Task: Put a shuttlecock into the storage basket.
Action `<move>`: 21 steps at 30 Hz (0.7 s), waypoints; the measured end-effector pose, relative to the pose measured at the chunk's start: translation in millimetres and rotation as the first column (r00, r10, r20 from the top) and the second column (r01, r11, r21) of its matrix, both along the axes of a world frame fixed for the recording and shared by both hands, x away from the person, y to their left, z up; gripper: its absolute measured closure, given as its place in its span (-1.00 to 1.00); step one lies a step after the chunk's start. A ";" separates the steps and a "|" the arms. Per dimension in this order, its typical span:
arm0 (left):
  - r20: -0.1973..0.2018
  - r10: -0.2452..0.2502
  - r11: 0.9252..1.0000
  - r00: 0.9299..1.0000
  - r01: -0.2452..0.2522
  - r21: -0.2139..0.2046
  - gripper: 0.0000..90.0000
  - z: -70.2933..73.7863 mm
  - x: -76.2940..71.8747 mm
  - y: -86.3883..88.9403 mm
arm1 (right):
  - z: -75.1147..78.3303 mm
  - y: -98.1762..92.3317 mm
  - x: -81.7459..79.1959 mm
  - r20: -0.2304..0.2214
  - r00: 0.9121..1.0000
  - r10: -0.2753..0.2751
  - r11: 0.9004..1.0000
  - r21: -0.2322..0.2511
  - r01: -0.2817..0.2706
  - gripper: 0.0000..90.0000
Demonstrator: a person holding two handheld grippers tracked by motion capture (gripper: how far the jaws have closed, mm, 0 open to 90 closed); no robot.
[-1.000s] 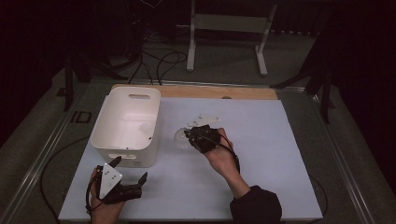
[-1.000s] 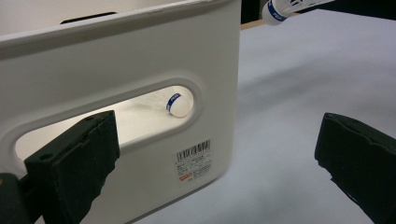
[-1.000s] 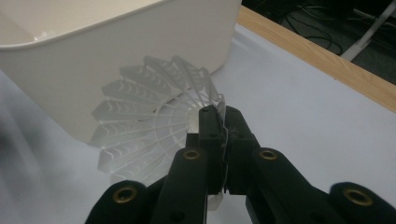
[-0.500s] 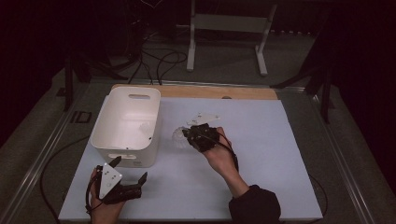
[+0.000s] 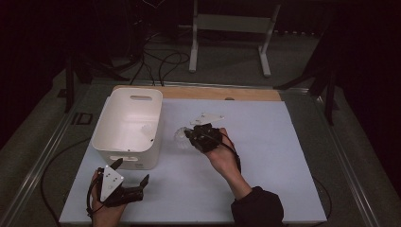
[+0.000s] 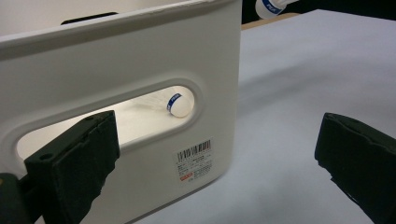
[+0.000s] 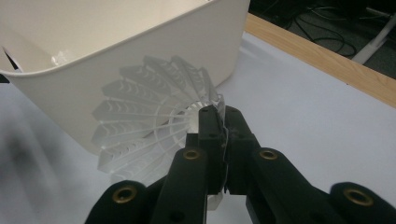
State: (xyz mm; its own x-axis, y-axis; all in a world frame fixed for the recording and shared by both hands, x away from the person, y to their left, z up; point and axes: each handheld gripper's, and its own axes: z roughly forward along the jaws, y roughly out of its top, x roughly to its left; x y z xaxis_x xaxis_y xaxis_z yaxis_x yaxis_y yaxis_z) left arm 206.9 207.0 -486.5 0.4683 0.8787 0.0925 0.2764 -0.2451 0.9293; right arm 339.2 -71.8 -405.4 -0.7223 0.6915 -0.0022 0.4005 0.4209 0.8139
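White tabletop carries a white bin near its far left corner. Left gripper rests at the near edge, jaws apart, holding nothing. Right gripper, just beside the bin's right wall, is clamped on a translucent shuttlecock skirt.

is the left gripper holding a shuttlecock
No, the left gripper stands open with nothing between its jaws, facing the white plastic bin.
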 end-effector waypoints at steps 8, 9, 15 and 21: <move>0.000 0.000 1.000 1.000 0.000 0.000 -0.99 0.1 -0.1 0.1 | 3.0 1.8 -0.6 0.005 1.000 -0.001 1.000 0.004 0.000 0.95; 0.000 0.000 1.000 1.000 0.000 0.000 -0.99 0.1 -0.1 0.1 | 3.2 2.0 -0.4 0.008 1.000 0.002 1.000 0.005 -0.002 0.95; 0.001 0.001 1.000 1.000 -0.001 0.001 -0.99 0.0 0.0 0.1 | 5.5 3.1 -0.3 0.013 1.000 0.005 1.000 0.008 -0.005 0.95; 0.000 0.000 1.000 1.000 0.000 0.001 -0.99 0.2 -0.1 0.2 | 8.3 5.0 -0.1 0.013 1.000 0.005 1.000 0.013 -0.005 0.95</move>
State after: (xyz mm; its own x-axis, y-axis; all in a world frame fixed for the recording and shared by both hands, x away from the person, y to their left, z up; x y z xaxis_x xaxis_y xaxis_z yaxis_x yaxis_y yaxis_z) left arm 206.7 207.2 -486.4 0.4685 0.8786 0.0931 0.2764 -0.2458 0.9291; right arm 339.1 -66.8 -397.1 -0.7256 0.6881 -0.0029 0.3878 0.4123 0.8244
